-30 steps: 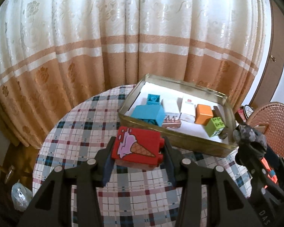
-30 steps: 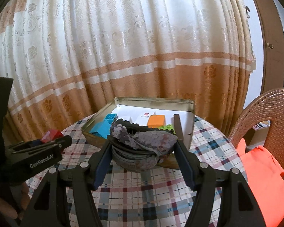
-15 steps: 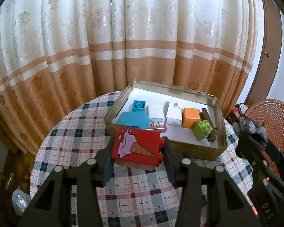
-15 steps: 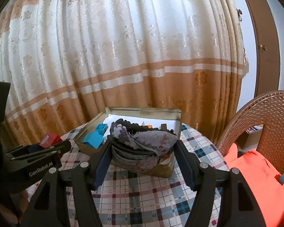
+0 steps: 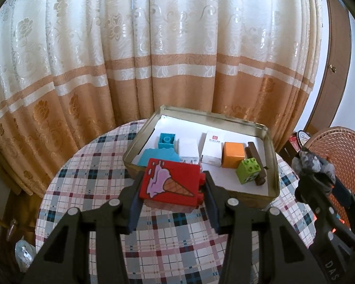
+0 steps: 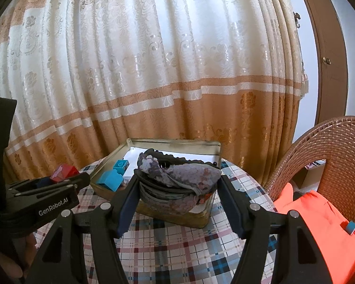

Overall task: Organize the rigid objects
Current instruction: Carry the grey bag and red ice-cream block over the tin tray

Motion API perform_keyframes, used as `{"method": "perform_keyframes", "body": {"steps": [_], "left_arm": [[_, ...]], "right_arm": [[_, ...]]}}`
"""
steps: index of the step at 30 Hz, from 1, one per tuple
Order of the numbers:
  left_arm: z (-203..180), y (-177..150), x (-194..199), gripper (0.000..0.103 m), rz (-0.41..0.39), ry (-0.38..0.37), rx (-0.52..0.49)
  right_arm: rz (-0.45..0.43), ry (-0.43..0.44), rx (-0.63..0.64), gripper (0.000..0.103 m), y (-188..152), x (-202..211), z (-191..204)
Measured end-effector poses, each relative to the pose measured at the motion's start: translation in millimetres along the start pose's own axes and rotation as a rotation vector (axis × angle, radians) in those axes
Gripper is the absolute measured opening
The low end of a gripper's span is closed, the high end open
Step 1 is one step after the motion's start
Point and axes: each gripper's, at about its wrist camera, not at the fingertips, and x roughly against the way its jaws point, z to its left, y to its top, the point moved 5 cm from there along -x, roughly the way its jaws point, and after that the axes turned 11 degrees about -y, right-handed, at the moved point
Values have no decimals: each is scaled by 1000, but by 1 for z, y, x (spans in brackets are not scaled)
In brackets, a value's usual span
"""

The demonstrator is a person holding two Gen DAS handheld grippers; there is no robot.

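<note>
Both tongs have drawn back and up a little, so the tin looks smaller and farther in each view. Nearest in the left view, the left tongs (image 5: 171,190) pinch a red block (image 5: 171,184) with an ice-cream picture, held off the checked table (image 5: 87,165) just short of the tin (image 5: 271,184), likely ready for dropping in. In the right view, the right tongs (image 6: 177,187) clamp a mottled grey round object (image 6: 177,177), probably bound there too. Farther on, the tin holds blue blocks (image 5: 166,140), white boxes (image 5: 211,148), an orange cube (image 5: 233,157) and a green block (image 5: 247,174). Beyond hangs a curtain (image 5: 177,59).
</note>
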Motion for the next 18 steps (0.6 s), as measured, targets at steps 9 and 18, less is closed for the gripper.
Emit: {"method": "perform_keyframes", "body": {"steps": [9, 18], "left_arm": [[-2, 1, -4, 46, 8, 0, 0], [-6, 10, -20, 46, 13, -3, 5]], "right_arm": [[3, 5, 6, 68, 2, -4, 2], [-24, -5, 10, 68, 17, -19, 2]]}}
